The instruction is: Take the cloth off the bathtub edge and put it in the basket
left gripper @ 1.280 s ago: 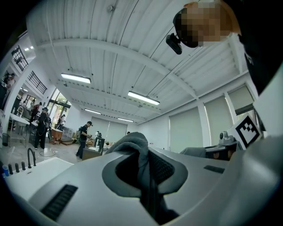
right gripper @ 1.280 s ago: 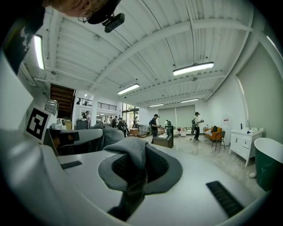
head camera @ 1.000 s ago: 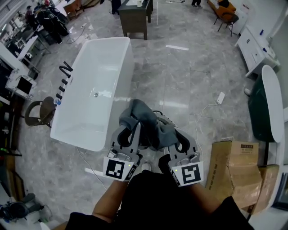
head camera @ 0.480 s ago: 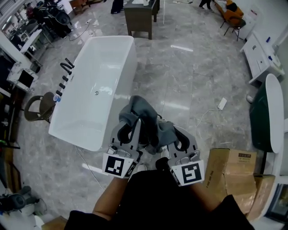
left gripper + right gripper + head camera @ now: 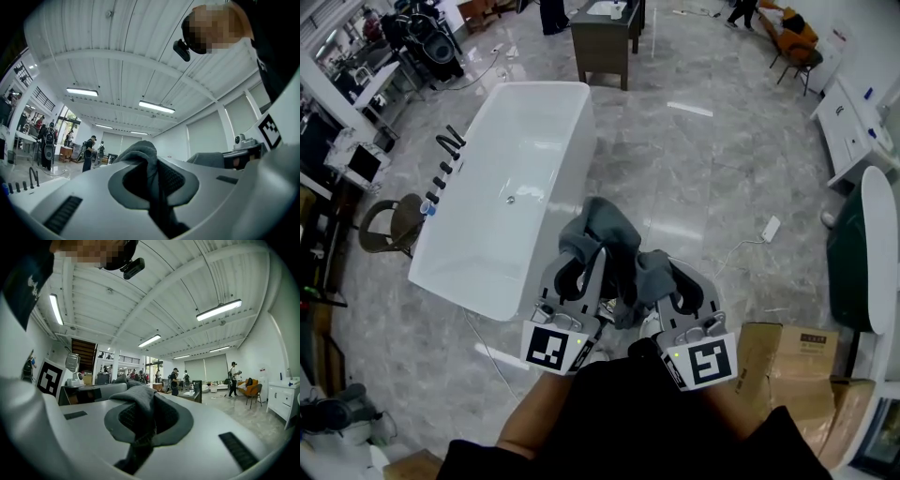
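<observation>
Marble floor (image 5: 694, 178) is the biggest thing, spread well below both sets of jaws. White bathtub (image 5: 506, 187) sits ahead and to the left of the left jaws. Its rim is bare, so the cloth is already off it. Cardboard boxes (image 5: 787, 361) lie just right of the right jaws and a bit behind them. No basket in any view, so can't tell where the drop goes.

Grey cloth (image 5: 614, 244) is bunched up in the air, slung between the two sets of jaws, w/ a hump rising ahead of the left tips and a fold sagging into the gap btwn them.

Left gripper (image 5: 589, 258): jaws closed down on a fold of cloth, fabric filling the slot and poking up past the tips in the left gripper view. Right gripper (image 5: 661, 274): jaws likewise pinched on cloth, a ridge of it running out through the slot in the right gripper view.

Risks, as I judge them:
- Each grip looks like a thin pinch on a fold. Pulling the grippers apart could drag the fabric out of one side.
- If one side lets go, the cloth would swing off the other and could trail on the floor.
- Basket unseen, so the carry starts blind. A white cable (image 5: 741, 248) runs over the floor ahead-right of the right jaws & could trip.
</observation>
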